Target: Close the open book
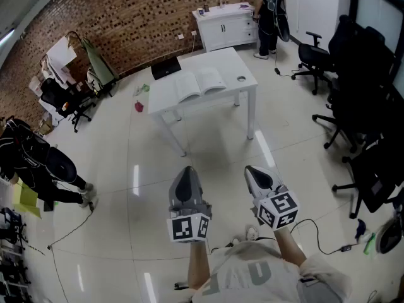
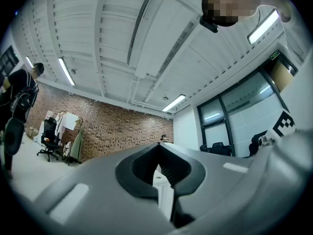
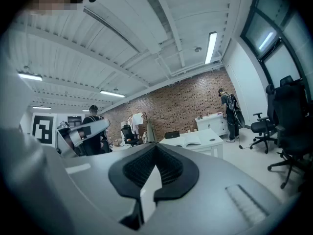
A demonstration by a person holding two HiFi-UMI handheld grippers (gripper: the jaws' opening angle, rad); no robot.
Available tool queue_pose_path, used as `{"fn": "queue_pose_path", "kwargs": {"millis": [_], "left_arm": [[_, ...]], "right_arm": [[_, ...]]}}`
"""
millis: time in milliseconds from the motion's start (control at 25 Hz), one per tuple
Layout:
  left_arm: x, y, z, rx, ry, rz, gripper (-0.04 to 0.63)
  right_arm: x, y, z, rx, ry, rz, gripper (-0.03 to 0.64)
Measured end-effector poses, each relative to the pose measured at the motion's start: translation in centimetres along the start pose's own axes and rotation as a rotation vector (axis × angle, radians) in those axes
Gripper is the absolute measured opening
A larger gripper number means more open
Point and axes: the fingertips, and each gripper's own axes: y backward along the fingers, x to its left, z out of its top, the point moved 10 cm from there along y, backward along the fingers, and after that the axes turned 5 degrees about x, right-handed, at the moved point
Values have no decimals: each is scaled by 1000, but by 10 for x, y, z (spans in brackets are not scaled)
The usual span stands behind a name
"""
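The open book lies flat with its pages up on the white table, far ahead of me in the head view. The right gripper view shows the book on the table in the distance. My left gripper and right gripper hang side by side over the floor, close to my body and well short of the table. Both point roughly level toward it. In the left gripper view the left gripper is shut with nothing in it. The right gripper is likewise shut and empty.
A black laptop and a small round object share the table. Black office chairs line the right side. A white cabinet with a person beside it stands behind. Another person is at left. A cable crosses the floor.
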Motion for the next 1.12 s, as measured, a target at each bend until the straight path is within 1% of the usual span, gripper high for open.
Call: {"fn": "queue_pose_path", "kwargs": {"millis": [120,320,480,640,760,840,960,1120], "left_arm": [[2,-5,2,-9,9,-5,14],[2,-3,2,-11,20,-10,14],[-4,-8,4,-16,6,-22,14],[-11,-12,3,3,-18,-28,14],[-12,-11,0,15,-24,-25,14],[-13,-10,-3,28,-30,-19,14],[-17,-10,-12,54,-33,-8,14],[-19,-13,-30,84,-25,-5,14]], "right_arm": [[-2,-3,7,-18,11,-6,2],[-2,-1,7,-24,16,-11,2],[-2,1,11,-41,45,-3,3],[-3,0,11,-45,66,4,2],[1,-2,14,-57,105,7,2],[3,-3,14,-58,118,29,2],[1,-3,11,-56,105,69,3],[-8,-4,7,-41,35,26,0]]}}
